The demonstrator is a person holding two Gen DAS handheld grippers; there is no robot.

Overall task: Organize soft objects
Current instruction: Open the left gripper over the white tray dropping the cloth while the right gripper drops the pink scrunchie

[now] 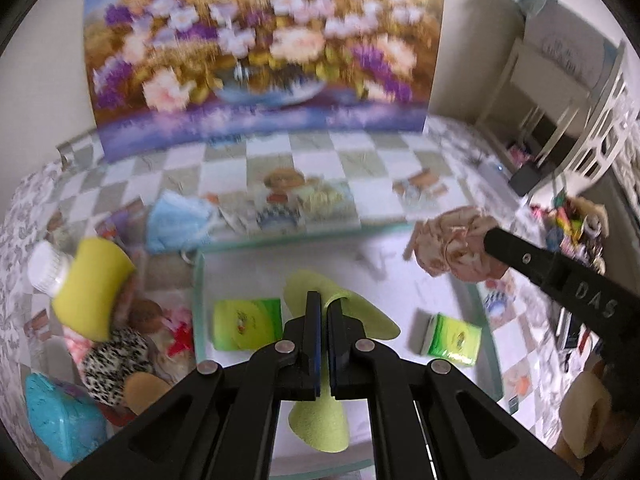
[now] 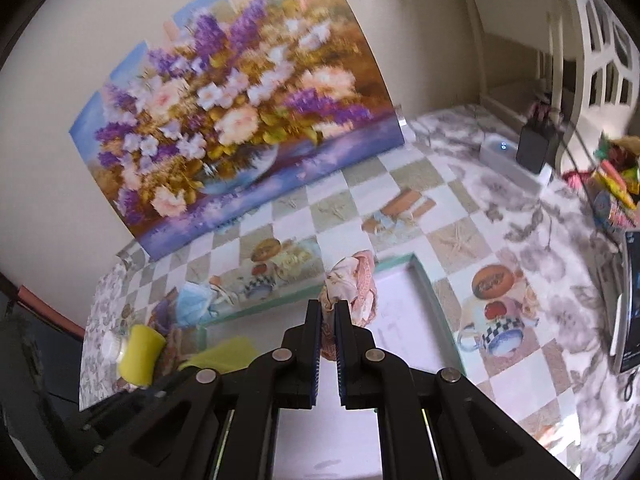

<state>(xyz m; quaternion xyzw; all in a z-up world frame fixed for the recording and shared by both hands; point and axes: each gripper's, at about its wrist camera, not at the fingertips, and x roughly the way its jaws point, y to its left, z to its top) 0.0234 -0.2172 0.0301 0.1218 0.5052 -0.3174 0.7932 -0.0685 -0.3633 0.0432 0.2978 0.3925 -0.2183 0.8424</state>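
Left wrist view:
Left gripper (image 1: 324,300): jaws pressed together on a thin lime-green cloth (image 1: 352,312), which shows above the fingertips and again below them; the sheet curls at its upper edge and hangs over the tray.
Tray (image 1: 198,300): shallow, white floor, pale green rim, lying on a checkered tablecloth (image 1: 360,160).
Tissue packs: two green packets on the tray floor, one (image 1: 246,324) just left of the left gripper, one (image 1: 454,338) to its right, tilted.
Right gripper (image 1: 490,240): enters from the right, its tip buried in a crumpled pink patterned fabric (image 1: 452,244) carried above the tray's far right corner.
Beside tray, left: yellow sponge (image 1: 92,286), white bottle (image 1: 46,268), leopard-print soft item (image 1: 114,364), turquoise pouch (image 1: 60,420), blue face mask (image 1: 180,220).
Backdrop: floral painting (image 1: 260,48) leaning against the wall.

Right wrist view:
Right gripper (image 2: 328,304): jaws nearly closed, pinching the pink patterned fabric (image 2: 356,284); the cloth bunches in loose folds above and between the fingertips, over the tray (image 2: 436,312) near its far rim.
Lime-green cloth (image 2: 224,354): a corner visible low at left.
Yellow sponge (image 2: 142,354): at left on the tablecloth (image 2: 460,240), outside the tray.
Blue face mask (image 2: 192,304): behind the tray's far rim, left.
Floral painting (image 2: 240,128): blurred.
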